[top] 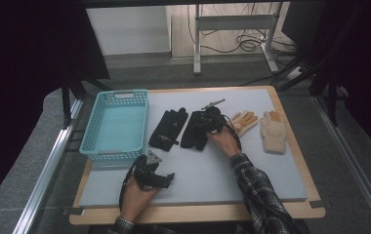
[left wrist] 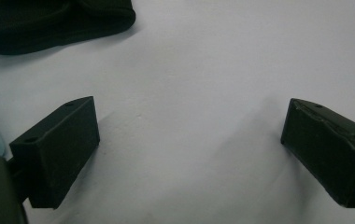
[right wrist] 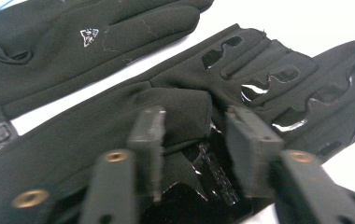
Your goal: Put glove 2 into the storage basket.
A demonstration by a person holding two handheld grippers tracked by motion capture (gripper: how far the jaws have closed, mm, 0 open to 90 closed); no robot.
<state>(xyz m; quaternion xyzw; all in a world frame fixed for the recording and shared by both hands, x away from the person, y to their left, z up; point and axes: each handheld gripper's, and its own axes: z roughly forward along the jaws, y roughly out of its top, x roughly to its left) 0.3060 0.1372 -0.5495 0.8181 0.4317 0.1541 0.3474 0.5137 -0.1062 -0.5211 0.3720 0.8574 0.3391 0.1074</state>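
Right gripper [right wrist: 194,154]: jaws partly closed, set down on the palm of the right black glove [right wrist: 175,116]. A fold of the fabric bulges up between the pads; can't tell if the pads are pressing it or just straddling it. High view puts this gripper [top: 210,122] on top of that glove [top: 193,134], hand behind it, plaid sleeve [top: 259,195] coming in from the bottom edge.

Left gripper [left wrist: 189,154]: jaws wide apart, nothing between them, just bare grey mat [left wrist: 203,70]. In the high view it [top: 170,177] sits low on the mat near the front edge, held in the left hand [top: 134,195], jaws pointing right.

Glove being worked lies palm up mid-mat, fingers away from the person, glossy grip patches on fingers and palm. Second black glove [top: 168,127] lies just beside it on its left, small white logo visible in the right gripper view [right wrist: 89,36]; narrow gap of mat between the two.

Further out: turquoise plastic basket [top: 91,131] at the mat's left edge, next to the black pair. Two beige gloves to the right: an orange-tinted one [top: 244,120] near the right hand, a cream one [top: 273,131] beyond it. Mat sits on a wooden table [top: 198,213].
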